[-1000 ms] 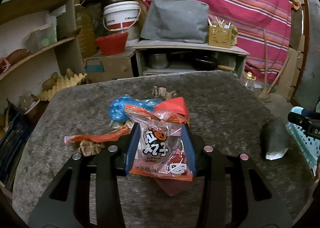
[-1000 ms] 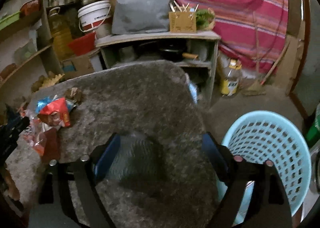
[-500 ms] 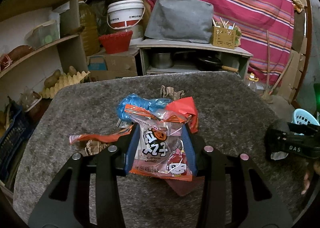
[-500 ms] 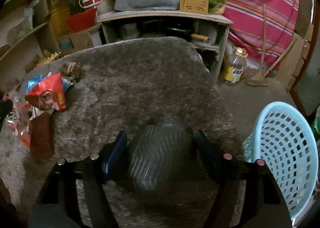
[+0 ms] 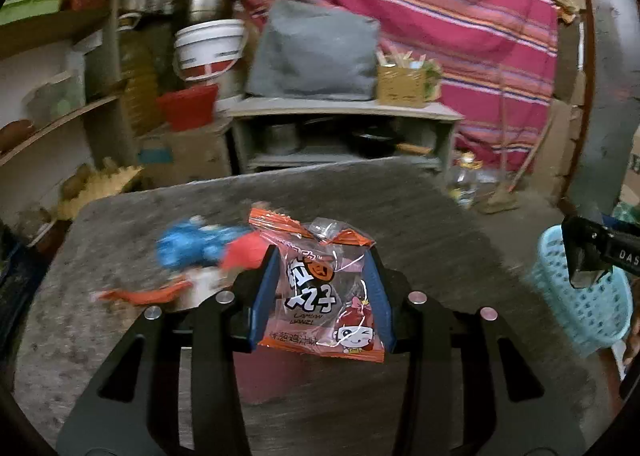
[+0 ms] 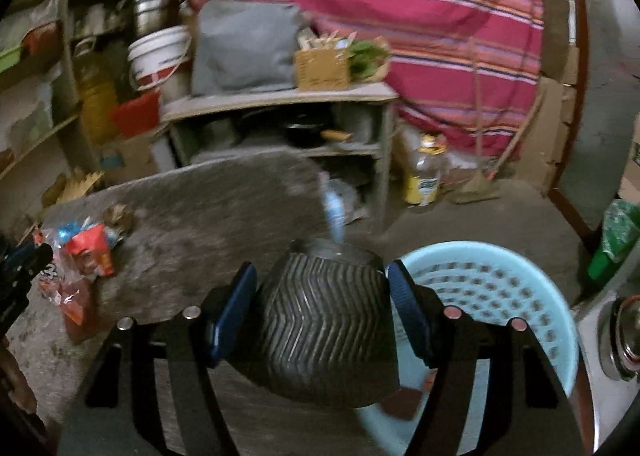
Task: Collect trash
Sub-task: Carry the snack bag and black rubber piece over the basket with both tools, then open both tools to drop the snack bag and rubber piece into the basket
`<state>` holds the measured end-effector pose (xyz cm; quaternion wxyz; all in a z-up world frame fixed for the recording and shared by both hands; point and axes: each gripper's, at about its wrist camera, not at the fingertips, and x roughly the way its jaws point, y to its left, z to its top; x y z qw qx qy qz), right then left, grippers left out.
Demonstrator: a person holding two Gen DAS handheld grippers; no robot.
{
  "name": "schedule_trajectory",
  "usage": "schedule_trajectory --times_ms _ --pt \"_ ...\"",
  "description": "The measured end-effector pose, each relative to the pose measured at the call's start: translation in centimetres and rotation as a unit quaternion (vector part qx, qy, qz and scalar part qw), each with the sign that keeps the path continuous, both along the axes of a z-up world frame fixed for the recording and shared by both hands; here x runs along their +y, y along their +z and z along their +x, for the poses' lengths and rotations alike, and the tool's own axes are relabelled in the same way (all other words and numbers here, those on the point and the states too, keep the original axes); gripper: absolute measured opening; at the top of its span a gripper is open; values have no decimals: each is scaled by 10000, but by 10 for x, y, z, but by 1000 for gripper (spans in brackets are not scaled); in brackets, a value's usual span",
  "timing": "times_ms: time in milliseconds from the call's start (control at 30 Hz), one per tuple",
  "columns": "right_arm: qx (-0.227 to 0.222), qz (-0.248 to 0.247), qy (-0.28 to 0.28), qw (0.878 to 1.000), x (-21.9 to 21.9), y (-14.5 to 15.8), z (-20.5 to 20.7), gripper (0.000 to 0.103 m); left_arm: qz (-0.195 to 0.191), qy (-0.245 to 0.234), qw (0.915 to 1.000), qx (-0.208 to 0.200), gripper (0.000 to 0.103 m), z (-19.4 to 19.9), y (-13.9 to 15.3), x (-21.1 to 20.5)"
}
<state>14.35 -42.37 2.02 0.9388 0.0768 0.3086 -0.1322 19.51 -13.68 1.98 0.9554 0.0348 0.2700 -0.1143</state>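
My left gripper (image 5: 322, 294) is shut on an orange snack wrapper (image 5: 324, 296) with a cartoon girl, held above the grey table (image 5: 420, 215). A blue wrapper (image 5: 188, 246) and red wrappers (image 5: 244, 256) lie on the table behind it. My right gripper (image 6: 322, 304) is shut on a dark ribbed wrapper (image 6: 324, 324), held at the table's right edge beside the light blue basket (image 6: 500, 296). The basket also shows in the left wrist view (image 5: 580, 304), with the right gripper (image 5: 592, 256) above it.
A low grey shelf unit (image 5: 340, 127) with pots stands behind the table. Wooden shelves (image 5: 48, 115) with a white bucket (image 5: 208, 49) stand at the left. A striped red cloth (image 5: 460, 15) hangs behind. A bottle (image 6: 426, 175) and a broom stand on the floor.
My right gripper has lifted the dark ribbed wrapper off the table and moved it right toward the basket. My left gripper has risen with the orange wrapper.
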Motion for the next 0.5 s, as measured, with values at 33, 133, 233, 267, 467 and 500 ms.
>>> schedule_trajectory --times_ms 33,133,233,267,467,500 --pt "-20 -3 -57 10000 -9 1 -5 68 -48 -102 9999 -5 41 -1 2 -12" --pt "-54 -83 -284 9995 -39 2 -21 68 -82 -419 9991 -27 41 -5 4 -53" --pt "-58 -82 -472 9988 -66 0 -36 68 -98 -737 9972 -51 41 -12 5 -92" --pt "-48 -55 -515 9986 -74 -2 -41 68 -113 -842 9964 -53 41 -14 5 -105" --pt "-1 32 -844 9964 -119 -13 -64 68 -126 -1461 9892 -71 41 -30 5 -179" --pt "-7 74 -918 9958 -127 -14 -68 68 -103 -1575 9874 -70 41 -35 4 -194"
